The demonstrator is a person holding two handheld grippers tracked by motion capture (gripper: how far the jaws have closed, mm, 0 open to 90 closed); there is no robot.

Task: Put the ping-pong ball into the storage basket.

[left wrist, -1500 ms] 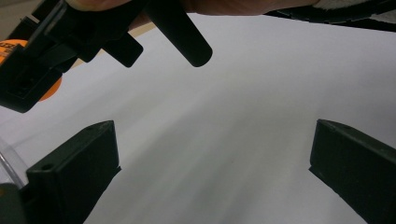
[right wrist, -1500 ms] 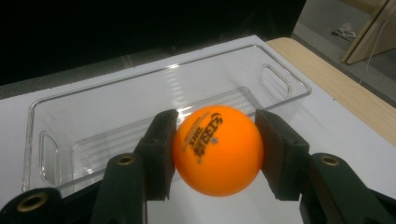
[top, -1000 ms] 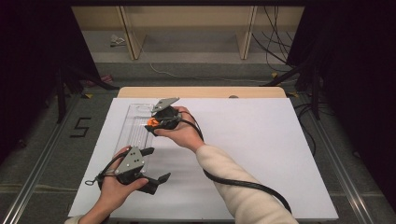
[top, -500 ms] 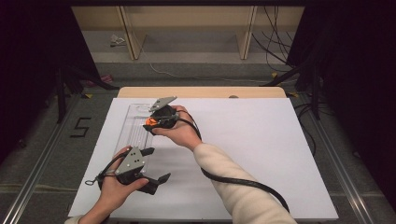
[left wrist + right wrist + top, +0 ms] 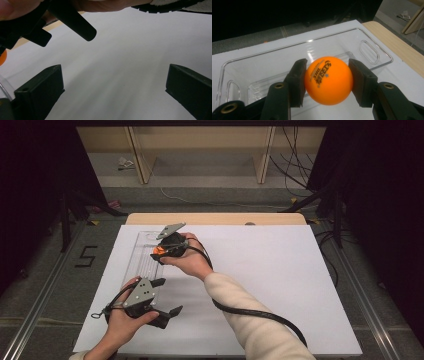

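High view: a person sits at a table [image 5: 300, 285] covered with a white sheet, holding a gripper in each hand. A clear plastic tray [image 5: 136, 265] lies on the sheet toward the left side, its long side running away from the person.

The right gripper [image 5: 156, 253] is held over the middle of the tray, with the right hand [image 5: 187, 260] just beside the tray's right edge. Its jaws are closed on an orange ball [image 5: 158, 250]. In the right gripper view, the ball [image 5: 328, 80] sits squarely between the two black pads [image 5: 298, 81], which press on it from either side. Black print runs across the ball's upper face. Behind and below the ball lies the tray [image 5: 262, 67], with a slot handle at each end; whether the ball touches the tray floor cannot be told.

The left gripper [image 5: 167, 297] rests at the near end of the tray, just beside its corner, pointing right across the sheet. In the left gripper view, its jaws stand wide apart with only bare white sheet between them.
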